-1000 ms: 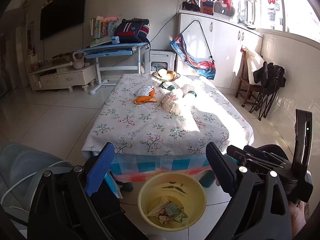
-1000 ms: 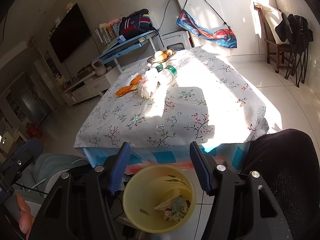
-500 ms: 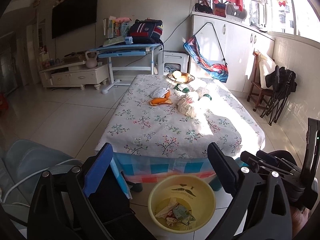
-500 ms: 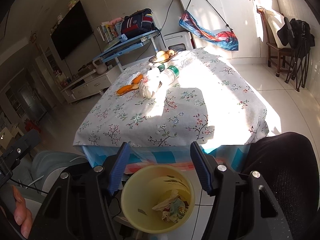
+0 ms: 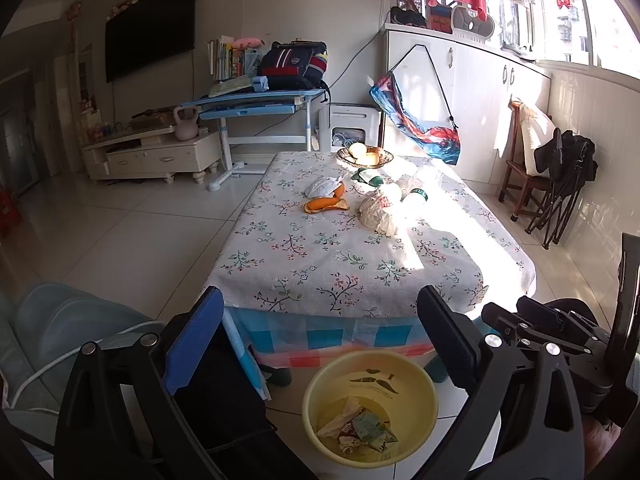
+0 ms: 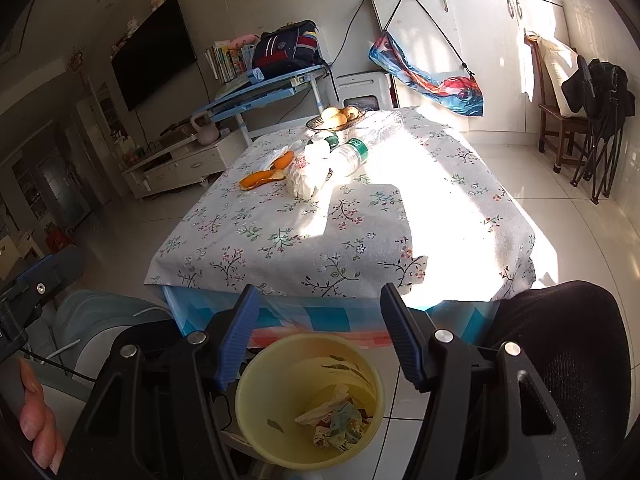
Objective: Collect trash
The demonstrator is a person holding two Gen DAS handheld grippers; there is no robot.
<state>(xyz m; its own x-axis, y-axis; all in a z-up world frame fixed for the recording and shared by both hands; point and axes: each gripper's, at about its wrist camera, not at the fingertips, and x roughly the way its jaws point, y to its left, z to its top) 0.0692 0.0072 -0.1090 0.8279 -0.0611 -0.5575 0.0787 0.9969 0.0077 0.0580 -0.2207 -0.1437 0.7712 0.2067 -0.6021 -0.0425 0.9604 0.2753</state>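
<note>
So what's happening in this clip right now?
A person holds two grippers, both open and empty, above a yellow bin on the floor that already has some crumpled wrappers in it. Trash remains on the table: orange peel, a crumpled bag and a plastic bottle. The left gripper and right gripper touch nothing.

Over the last second the left gripper (image 5: 320, 322) has swung its view to the left and lifted slightly: the yellow trash bin (image 5: 370, 404) now sits below and toward its right finger rather than centred between the two. The right gripper (image 6: 316, 322) has drifted only a little, the bin (image 6: 310, 400) edging rightward beneath its spread fingers.
</note>
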